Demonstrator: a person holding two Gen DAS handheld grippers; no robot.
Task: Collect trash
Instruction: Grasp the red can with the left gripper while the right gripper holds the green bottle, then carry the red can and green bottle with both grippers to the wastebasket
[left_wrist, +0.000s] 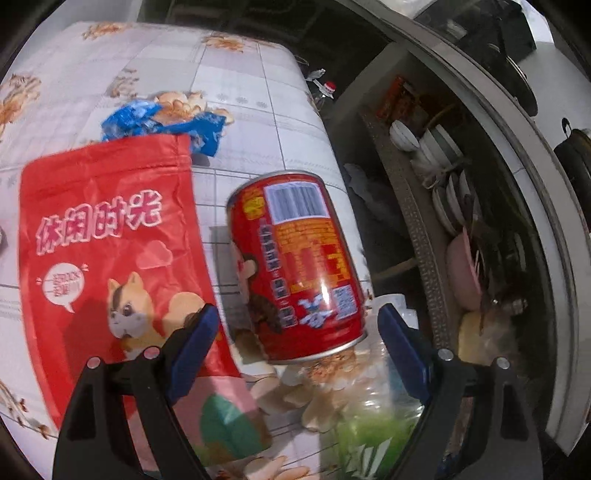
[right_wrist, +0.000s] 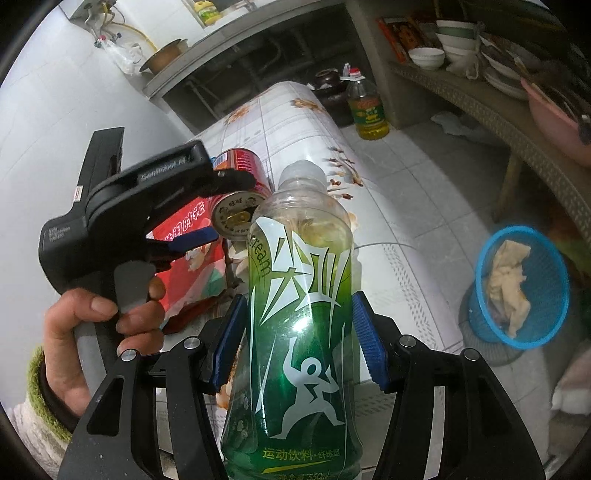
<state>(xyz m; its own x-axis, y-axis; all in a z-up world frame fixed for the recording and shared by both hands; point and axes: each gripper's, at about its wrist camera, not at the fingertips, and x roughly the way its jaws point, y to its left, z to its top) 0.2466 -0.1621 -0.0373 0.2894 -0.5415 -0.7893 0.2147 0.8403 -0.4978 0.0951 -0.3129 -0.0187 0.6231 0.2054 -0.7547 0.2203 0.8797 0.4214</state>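
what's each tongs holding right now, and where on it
Right tongs grip the green bottle at mid-body. Left tongs are open around the red can, holding nothing.

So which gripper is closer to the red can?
Left. The left gripper is open around the red can; the right gripper holds the green bottle just beside it.

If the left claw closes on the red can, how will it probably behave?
The red can looks rigid metal, so it probably will not crumple. Its glossy round wall may slip or rotate between the pads. It already seems tilted on the tablecloth, so a push could roll it.
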